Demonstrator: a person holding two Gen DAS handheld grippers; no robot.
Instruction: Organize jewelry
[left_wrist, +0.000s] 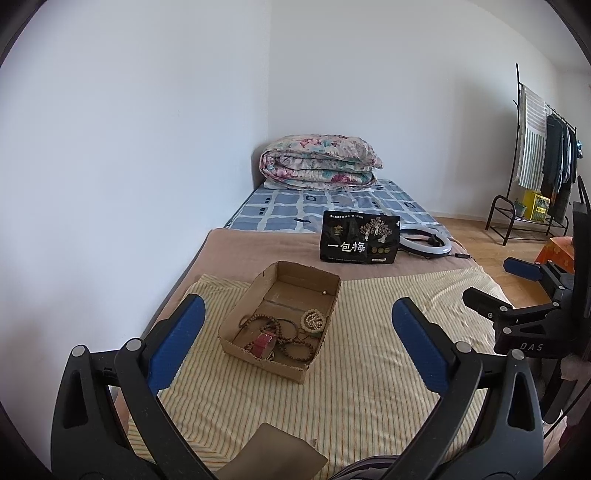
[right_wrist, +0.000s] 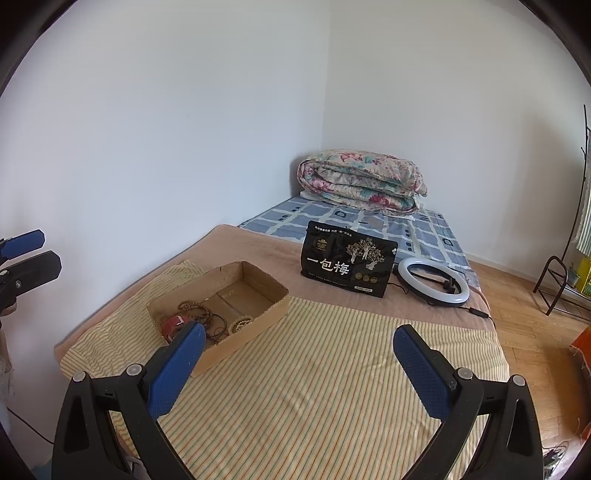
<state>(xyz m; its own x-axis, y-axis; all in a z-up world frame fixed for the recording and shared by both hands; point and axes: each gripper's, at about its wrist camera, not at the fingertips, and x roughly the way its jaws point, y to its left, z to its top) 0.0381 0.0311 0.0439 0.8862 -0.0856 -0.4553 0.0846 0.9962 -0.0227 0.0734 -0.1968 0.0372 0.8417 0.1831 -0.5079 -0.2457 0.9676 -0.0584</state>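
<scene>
With both my left claw (left_wrist: 297, 334) and right claw (right_wrist: 299, 363) gaping empty, I judge the limp, tangle-prone beads (left_wrist: 291, 338) in the box (left_wrist: 334, 286), centre frame, best pinched by one strand.

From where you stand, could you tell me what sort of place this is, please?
Most likely a bedroom in a home: a bed against the wall, a folded quilt at its far end, and a clothes rack hung with garments.

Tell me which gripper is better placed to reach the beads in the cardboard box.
Left, probably. The left gripper is open and frames the shallow brown cardboard box of brown bead strings; the right gripper is open over striped cloth beside it.
</scene>
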